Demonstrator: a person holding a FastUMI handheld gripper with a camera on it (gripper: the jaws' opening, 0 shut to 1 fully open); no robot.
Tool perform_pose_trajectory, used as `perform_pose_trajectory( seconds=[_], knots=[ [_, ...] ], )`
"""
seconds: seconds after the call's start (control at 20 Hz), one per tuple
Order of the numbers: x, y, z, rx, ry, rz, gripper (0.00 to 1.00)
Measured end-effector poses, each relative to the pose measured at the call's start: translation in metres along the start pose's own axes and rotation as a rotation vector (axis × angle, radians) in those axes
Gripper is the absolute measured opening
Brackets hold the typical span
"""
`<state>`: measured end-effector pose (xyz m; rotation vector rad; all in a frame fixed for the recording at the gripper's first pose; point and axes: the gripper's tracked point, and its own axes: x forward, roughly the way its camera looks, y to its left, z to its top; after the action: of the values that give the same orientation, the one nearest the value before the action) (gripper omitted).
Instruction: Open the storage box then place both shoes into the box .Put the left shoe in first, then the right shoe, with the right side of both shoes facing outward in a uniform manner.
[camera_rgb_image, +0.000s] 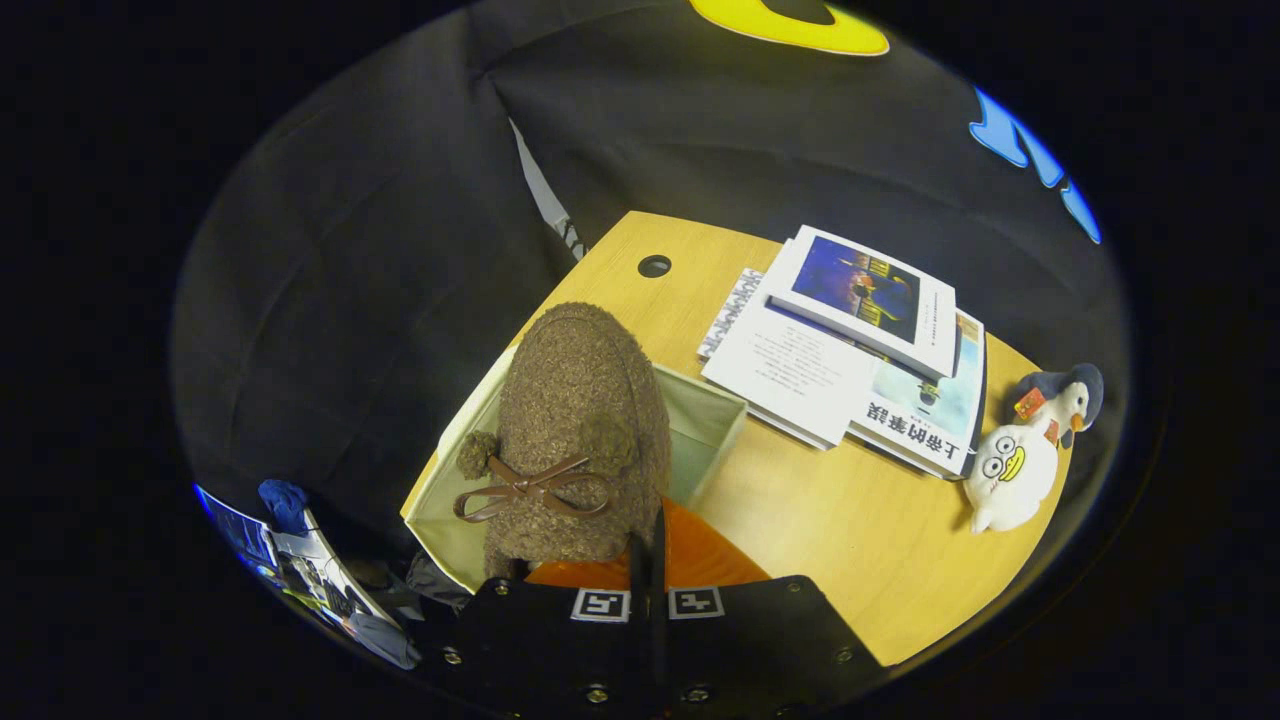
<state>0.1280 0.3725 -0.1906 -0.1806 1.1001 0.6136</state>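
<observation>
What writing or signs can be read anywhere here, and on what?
"上帝的", then two characters I can't make out: on the lower white book, upside down.
Fine print on the open white page: too small.
Edge line on the top blue-pictured book: too small.
Orange tag on the white plush toy: unreadable.
Square black-and-white markers on the gripper, shut on the brown fuzzy shoe: patterns, no words.
</observation>
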Motion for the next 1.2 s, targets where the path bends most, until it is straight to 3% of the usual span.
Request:
perform_pose_trajectory(
  seconds=[0.45,0.75,0.85,0.95,1.1,1.2],
  knots=[
    [0.037,0.02,0.002,0.027,0.046,-0.015,0.0],
    [0.049,0.035,-0.004,0.088,0.061,0.031,0.02],
    [0.06,0.04,-0.013,0.084,0.062,0.066,0.33],
    [0.046,0.035,-0.005,0.072,0.04,0.067,0.43],
    [0.032,0.028,0.002,0.048,-0.005,0.056,0.89],
    [0.018,0.022,0.007,0.034,-0.053,0.058,0.94]
  ],
)
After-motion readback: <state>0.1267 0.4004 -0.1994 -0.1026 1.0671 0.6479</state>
